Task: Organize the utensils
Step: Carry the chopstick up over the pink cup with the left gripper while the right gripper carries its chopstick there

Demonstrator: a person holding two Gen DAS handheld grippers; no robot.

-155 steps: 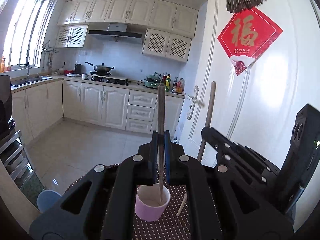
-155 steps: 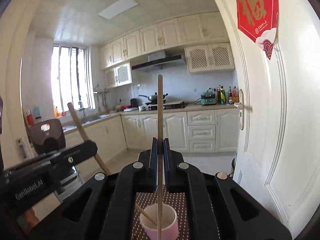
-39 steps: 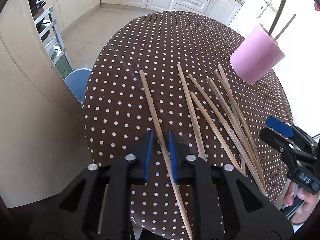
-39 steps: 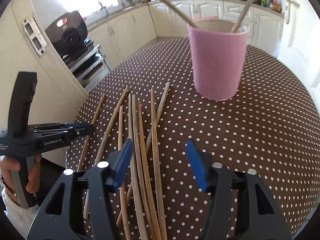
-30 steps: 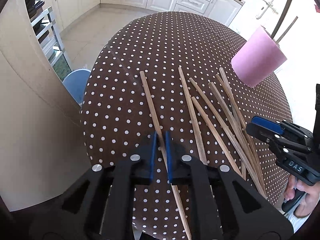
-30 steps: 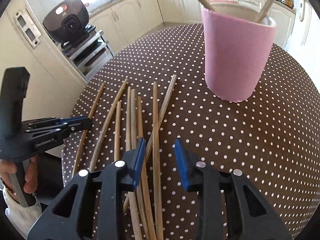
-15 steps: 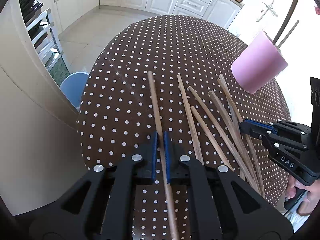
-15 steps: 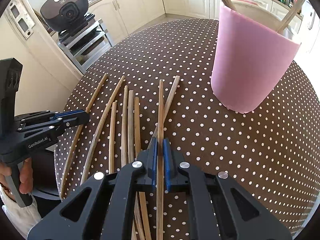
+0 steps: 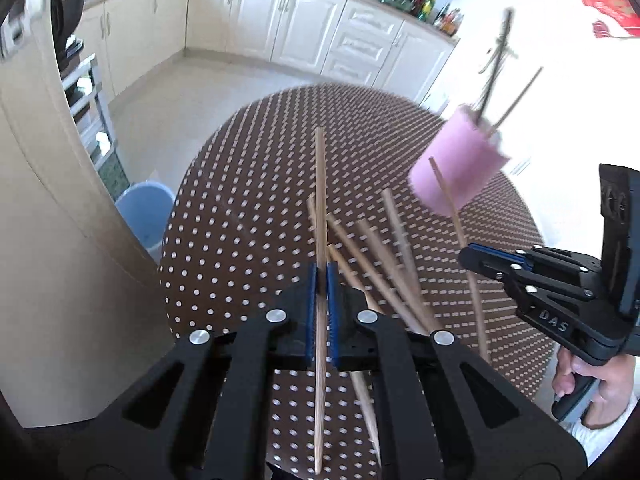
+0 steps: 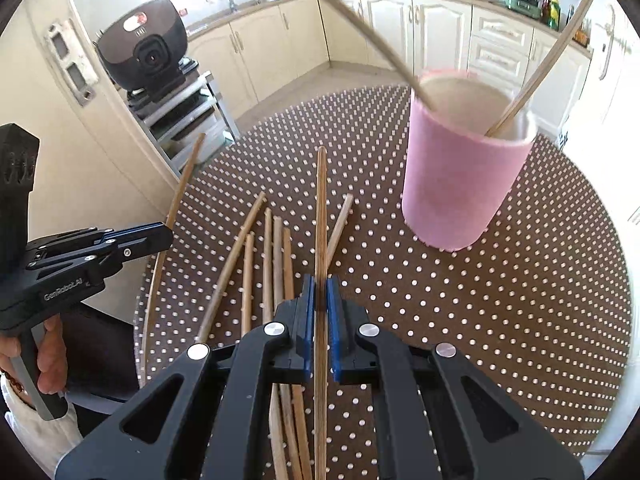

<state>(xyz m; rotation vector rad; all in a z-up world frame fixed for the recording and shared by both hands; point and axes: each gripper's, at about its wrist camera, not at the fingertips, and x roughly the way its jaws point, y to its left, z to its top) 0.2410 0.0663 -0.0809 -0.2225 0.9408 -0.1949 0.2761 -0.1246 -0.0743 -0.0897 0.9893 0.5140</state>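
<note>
Chopsticks (image 9: 320,200) (image 10: 321,216), newly clamped singly by left gripper (image 9: 321,280) and right gripper (image 10: 321,292), cleared the table's (image 10: 520,320) near edge, ready for the pink cup (image 10: 460,184).

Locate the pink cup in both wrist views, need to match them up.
Left wrist: the pink cup sits upper right, on the far side of the dotted table, two chopsticks standing in it.
Right wrist: the pink cup sits right of centre, close and large, beyond the jaws.
Shared landmark: the loose chopsticks fanned out on the table between the grippers and the cup.
</note>
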